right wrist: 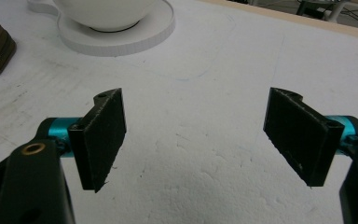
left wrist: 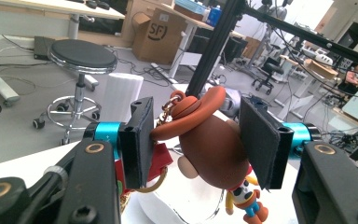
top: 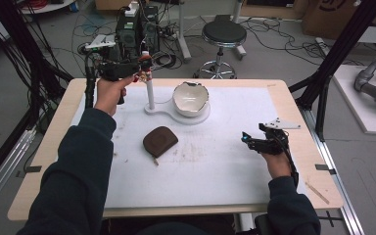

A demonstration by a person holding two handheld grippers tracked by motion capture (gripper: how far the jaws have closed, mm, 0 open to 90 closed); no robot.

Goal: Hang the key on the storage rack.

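The left gripper (left wrist: 200, 140) has its 2 jaws clamped on the cowboy keychain figure (left wrist: 212, 149) at the top of the white stand's post (top: 150, 93), so whichever way it goes remains, while the right gripper (right wrist: 196, 135) rests wide open, empty, on the table (top: 284, 93).

The figurine (left wrist: 214, 144) is a small cowboy keychain: brown hat, orange brim, yellow shirt, blue legs, with a gold ring and a red tag beside it. It hangs tilted at the top of the white stand (top: 150, 93), beside the post.
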